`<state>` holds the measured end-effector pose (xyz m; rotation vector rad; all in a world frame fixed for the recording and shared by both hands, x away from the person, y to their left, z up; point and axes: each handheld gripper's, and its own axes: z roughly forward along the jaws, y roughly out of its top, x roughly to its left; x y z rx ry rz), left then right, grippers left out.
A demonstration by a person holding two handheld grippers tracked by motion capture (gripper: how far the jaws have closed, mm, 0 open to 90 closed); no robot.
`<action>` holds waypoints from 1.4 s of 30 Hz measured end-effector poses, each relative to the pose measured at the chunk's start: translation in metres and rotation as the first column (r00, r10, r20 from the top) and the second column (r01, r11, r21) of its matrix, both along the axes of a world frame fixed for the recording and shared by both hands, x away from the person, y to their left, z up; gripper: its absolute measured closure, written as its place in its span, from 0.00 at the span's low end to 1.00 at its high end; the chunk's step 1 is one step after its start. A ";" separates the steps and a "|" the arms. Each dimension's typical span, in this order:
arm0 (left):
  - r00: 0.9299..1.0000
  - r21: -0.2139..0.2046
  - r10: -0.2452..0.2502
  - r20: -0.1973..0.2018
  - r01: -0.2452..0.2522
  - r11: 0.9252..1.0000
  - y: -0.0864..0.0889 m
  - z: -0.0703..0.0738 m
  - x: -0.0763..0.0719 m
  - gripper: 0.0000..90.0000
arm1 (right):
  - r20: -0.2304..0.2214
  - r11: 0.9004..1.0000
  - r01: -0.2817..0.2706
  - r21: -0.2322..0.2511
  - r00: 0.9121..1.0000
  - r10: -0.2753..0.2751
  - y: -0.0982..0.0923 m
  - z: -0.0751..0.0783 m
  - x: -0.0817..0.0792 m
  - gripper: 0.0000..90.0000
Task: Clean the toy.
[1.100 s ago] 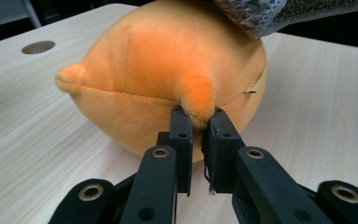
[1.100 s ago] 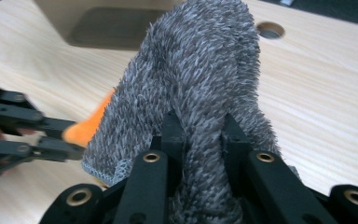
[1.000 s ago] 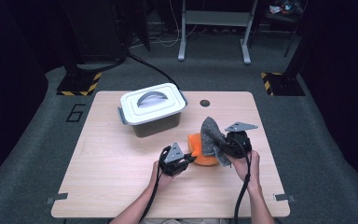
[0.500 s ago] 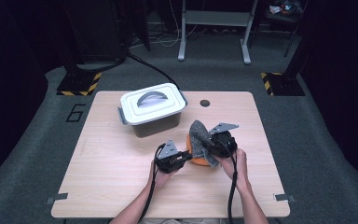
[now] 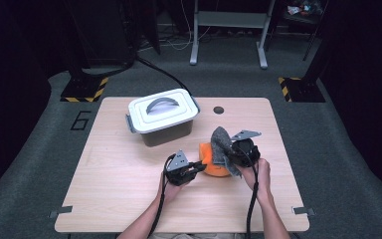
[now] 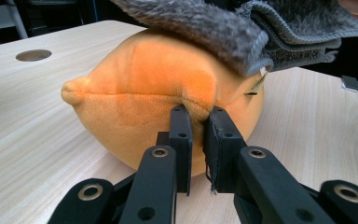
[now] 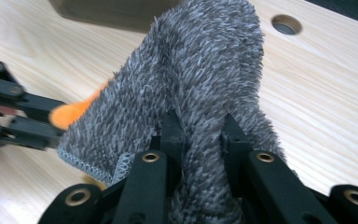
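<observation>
1. Change: compared with the high view of a second ago, the right gripper (image 5: 235, 151) and its grey cloth (image 5: 222, 144) stand closer to the left gripper (image 5: 195, 168); the cloth now lies over the top of the orange plush toy (image 5: 214, 167) rather than beside it.
2. Meaning: the work in hand appears to be wiping or covering the toy with the cloth; judged from this contact, the wiping stroke is under way, with the toy steadied from the other side.
3. Left gripper: in the left gripper view its jaws are pressed together on a fold of the toy's plush (image 6: 168, 93), pinching the seam at its side.
4. Right gripper: in the right gripper view its jaws pinch a bunched fold of the cloth (image 7: 200, 93).
5. Location: the toy rests on the wooden surface (image 5: 129, 174), near the person's edge, well apart from the lidded white box (image 5: 163, 115).
6. Hidden: the cloth conceals the toy's upper side; its far side and what the toy depicts cannot be made out. The box contents are covered by the lid.
</observation>
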<state>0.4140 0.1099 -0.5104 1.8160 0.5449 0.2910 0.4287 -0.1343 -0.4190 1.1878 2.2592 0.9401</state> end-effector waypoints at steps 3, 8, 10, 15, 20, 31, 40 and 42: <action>1.000 -0.001 -0.001 0.000 0.001 1.000 0.000 0.000 0.000 0.91 | -0.008 0.999 0.032 -0.002 0.999 -0.032 -0.010 -0.002 0.002 0.84; 1.000 0.000 -0.003 -0.005 0.003 1.000 0.001 0.000 0.001 0.91 | -0.023 0.996 0.089 -0.015 0.996 -0.089 -0.025 -0.007 0.006 0.84; 1.000 0.003 0.001 -0.008 0.000 1.000 0.001 0.000 0.001 0.91 | -0.027 0.995 0.102 -0.015 0.994 -0.102 -0.028 -0.007 0.005 0.84; 1.000 0.003 0.011 -0.016 -0.010 1.000 0.003 -0.001 0.003 0.91 | 0.011 0.996 0.088 0.008 0.996 -0.088 -0.027 0.002 -0.005 0.84; 1.000 0.004 0.009 -0.016 -0.009 1.000 0.003 -0.001 0.003 0.91 | 0.054 1.000 -0.008 0.021 0.998 0.007 -0.008 0.014 -0.015 0.84; 1.000 0.007 0.008 -0.010 -0.008 1.000 0.003 -0.001 0.003 0.91 | 0.030 0.992 -0.119 -0.040 0.992 0.120 0.037 0.005 -0.013 0.84; 1.000 0.003 0.007 -0.012 -0.007 1.000 0.003 -0.001 0.003 0.91 | 0.031 0.997 -0.070 -0.019 0.997 0.071 0.021 0.003 -0.007 0.84; 1.000 0.006 0.005 -0.013 -0.005 1.000 0.003 -0.001 0.003 0.91 | 0.028 0.999 -0.048 -0.012 0.998 0.048 0.015 0.002 -0.006 0.84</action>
